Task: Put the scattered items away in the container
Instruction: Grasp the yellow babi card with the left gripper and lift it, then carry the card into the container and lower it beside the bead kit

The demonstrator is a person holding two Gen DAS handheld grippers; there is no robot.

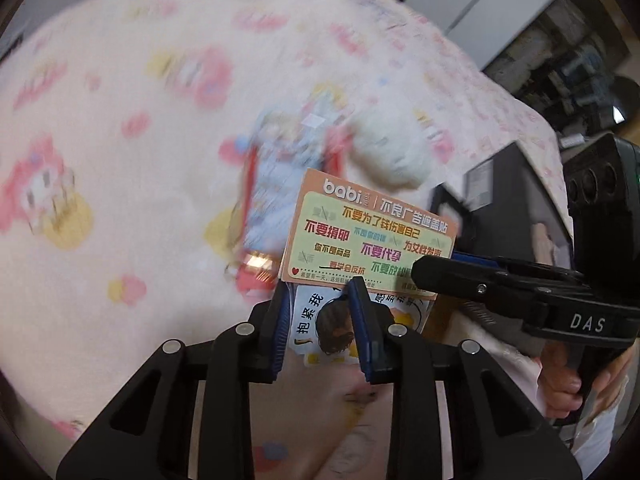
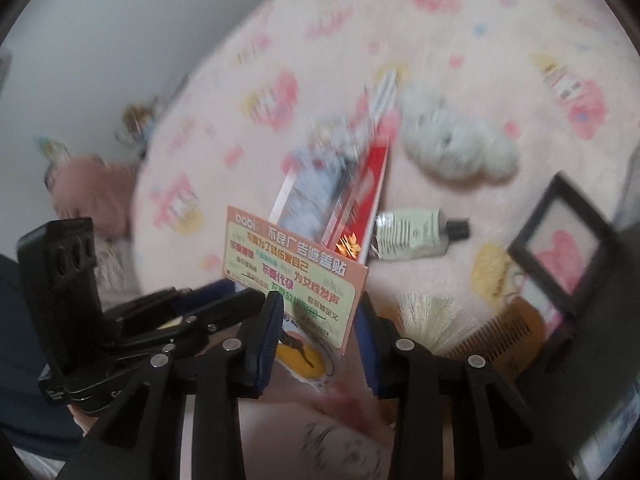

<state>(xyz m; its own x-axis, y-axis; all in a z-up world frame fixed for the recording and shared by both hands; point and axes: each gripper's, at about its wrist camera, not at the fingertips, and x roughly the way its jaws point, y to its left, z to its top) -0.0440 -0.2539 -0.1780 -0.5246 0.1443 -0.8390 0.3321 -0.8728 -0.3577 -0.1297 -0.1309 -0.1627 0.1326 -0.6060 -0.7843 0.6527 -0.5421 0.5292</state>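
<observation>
The pink blanket (image 2: 280,60) is covering everything, with a black container (image 2: 568,240) sitting at its right edge. Left gripper (image 1: 320,320) is pinching a stack of sticker cards (image 1: 368,236); the right gripper (image 2: 316,340) is hanging half-open around them.

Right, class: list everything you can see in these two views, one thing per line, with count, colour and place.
Sticker cards: a small stack, orange-edged green, held in the left gripper.
Blanket: one, pink patterned, under everything.
Red-edged box: one, red and blue, mid-blanket.
Plush toy: one, white, right of the box.
Tube: one, pale green, black cap, lying beside the box.
Comb: one, brown, near right.
Black container: one, far right.
Left gripper: black, blue pads, shut on the cards.
Right gripper: black, open around the cards.
</observation>
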